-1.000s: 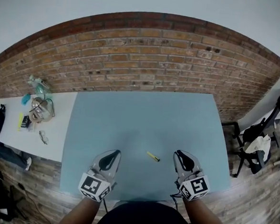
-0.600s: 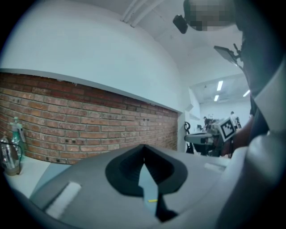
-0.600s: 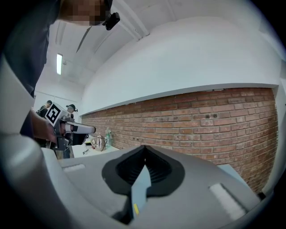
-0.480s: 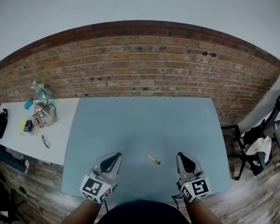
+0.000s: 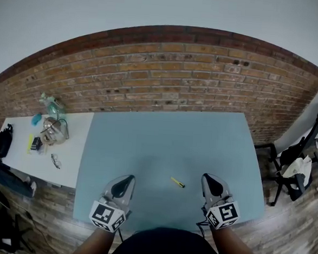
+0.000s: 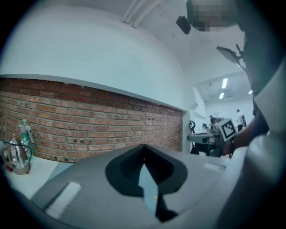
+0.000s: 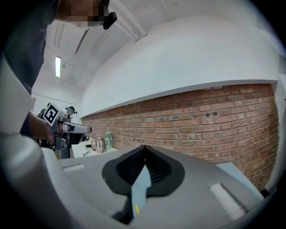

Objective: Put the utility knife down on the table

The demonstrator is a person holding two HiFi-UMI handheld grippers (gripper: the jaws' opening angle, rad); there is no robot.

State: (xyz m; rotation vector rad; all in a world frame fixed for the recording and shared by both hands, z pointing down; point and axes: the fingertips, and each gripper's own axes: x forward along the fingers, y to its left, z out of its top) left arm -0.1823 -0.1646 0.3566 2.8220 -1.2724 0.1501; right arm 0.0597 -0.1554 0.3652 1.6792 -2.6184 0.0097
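1. Pretty much done, I'd say: the utility knife (image 5: pixel 177 182) is lying loose on the blue counter (image 5: pixel 164 135).
2. My left gripper (image 5: pixel 126 180) and right gripper (image 5: pixel 209 180) both have jaws closed together, empty.
3. The knife sits between the 2, nearer the right, touching neither.

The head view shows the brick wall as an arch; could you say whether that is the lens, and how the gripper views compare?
Head view: yes, wide-angle lens bends the brick wall, light even. Both gripper views: dark rounded corners, soft foreground.
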